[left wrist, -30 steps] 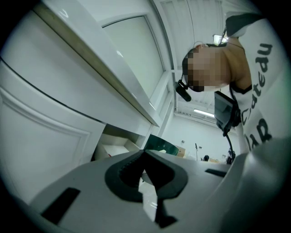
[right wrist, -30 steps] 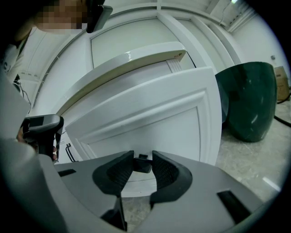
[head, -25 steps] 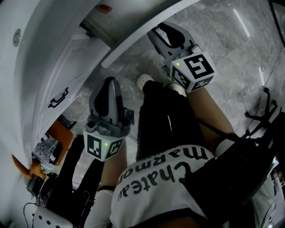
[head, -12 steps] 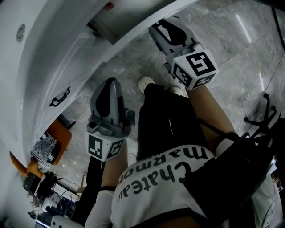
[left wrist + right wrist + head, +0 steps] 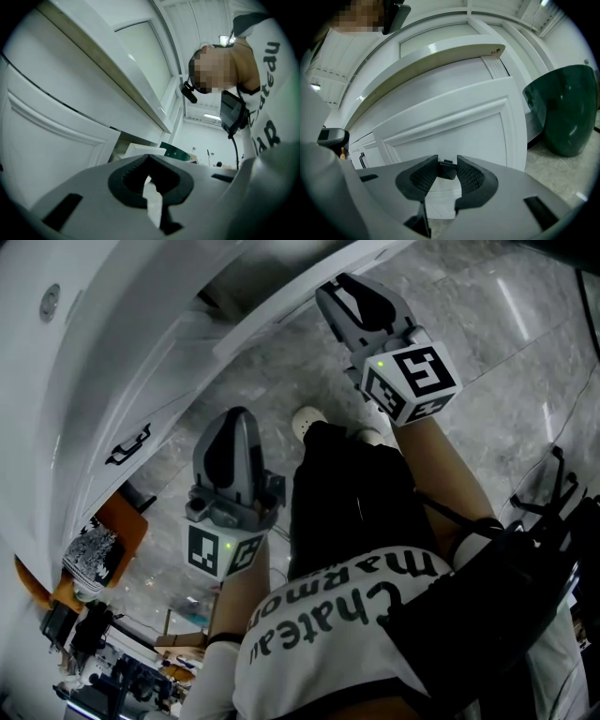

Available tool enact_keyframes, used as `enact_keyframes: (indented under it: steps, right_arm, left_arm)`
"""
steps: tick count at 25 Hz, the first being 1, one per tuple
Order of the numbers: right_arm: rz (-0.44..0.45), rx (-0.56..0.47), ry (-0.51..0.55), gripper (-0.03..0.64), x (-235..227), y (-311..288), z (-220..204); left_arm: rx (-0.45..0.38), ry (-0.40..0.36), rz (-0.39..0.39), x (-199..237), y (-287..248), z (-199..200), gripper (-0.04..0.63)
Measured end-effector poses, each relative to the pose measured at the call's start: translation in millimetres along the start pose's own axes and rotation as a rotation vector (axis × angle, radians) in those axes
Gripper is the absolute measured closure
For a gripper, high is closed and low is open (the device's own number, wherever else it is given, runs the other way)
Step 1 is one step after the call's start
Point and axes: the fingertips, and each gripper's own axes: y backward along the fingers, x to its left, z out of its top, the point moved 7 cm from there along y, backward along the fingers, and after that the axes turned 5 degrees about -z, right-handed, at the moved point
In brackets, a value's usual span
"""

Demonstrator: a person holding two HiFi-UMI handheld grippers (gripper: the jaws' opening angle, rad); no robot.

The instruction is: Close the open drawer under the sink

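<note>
The white drawer [image 5: 281, 306] stands partly out of the vanity [image 5: 94, 343] at the top of the head view. My right gripper [image 5: 342, 292] is at its front panel [image 5: 454, 131], and in the right gripper view its two ribbed pads sit against either side of the small black handle [image 5: 446, 171], so the right gripper [image 5: 447, 164] is shut on it. My left gripper [image 5: 232, 423] hangs lower, in front of the closed cabinet doors, touching nothing. In the left gripper view the left gripper [image 5: 149, 180] has its jaws together with nothing between them.
A dark green bin [image 5: 562, 112] stands on the marble floor to the right of the vanity. A closed door with a black pull [image 5: 127, 444] lies left of the drawer. An orange object [image 5: 127, 521] and cables [image 5: 553, 493] sit at the edges. The person's shoe [image 5: 307, 418] is below the drawer.
My right gripper has shifted up the picture toward the vanity with the drawer front, and the drawer sticks out a little less. The left gripper has barely moved.
</note>
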Motion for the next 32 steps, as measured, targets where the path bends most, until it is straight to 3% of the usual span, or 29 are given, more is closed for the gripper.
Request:
enact_keyframes:
  steps: [32]
  right_arm:
    - [-0.065,0.017,-0.035,0.482,0,-41,16]
  left_arm:
    - [-0.009,0.01,0.006,24,-3,10,0.588]
